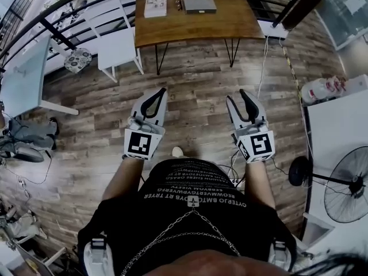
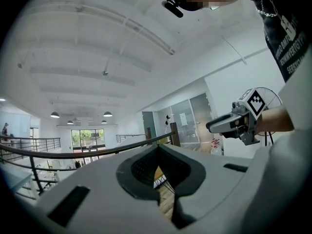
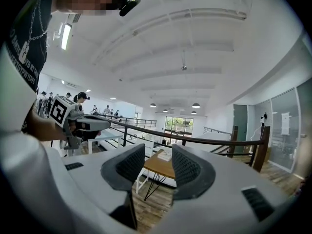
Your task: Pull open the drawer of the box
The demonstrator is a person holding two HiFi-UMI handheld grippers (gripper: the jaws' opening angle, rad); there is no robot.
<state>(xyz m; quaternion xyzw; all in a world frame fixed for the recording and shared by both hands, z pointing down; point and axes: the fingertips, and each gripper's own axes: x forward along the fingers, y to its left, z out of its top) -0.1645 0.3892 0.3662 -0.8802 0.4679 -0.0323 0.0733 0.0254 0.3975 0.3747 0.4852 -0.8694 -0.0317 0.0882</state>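
Head view: looks down on a plank floor (image 1: 195, 96), with the wooden table (image 1: 195, 26) well ahead and a flat grey box (image 1: 199, 3) lying on its far half, beside a white book (image 1: 155, 6); probably the box with the drawer, though no drawer front to be made out from here. Holds the left hand-held gripper (image 1: 161, 91) and the right hand-held gripper (image 1: 237, 96) out level over bare floor, both well apart from the table

Left gripper view: shows the left hand-held gripper (image 2: 157, 149) closed tip to tip on nothing, with only a sliver of floor in the hollow behind the tips; catches the right one off to the side, in the air

Right gripper view: shows the right hand-held gripper (image 3: 156, 152) standing wide apart and empty, framing the table (image 3: 158, 165) far off in the gap

Reads as approach only: drawer not yet reached, touched or pulled; left to do: close in on the table, find the drawer front, grip it and draw it out
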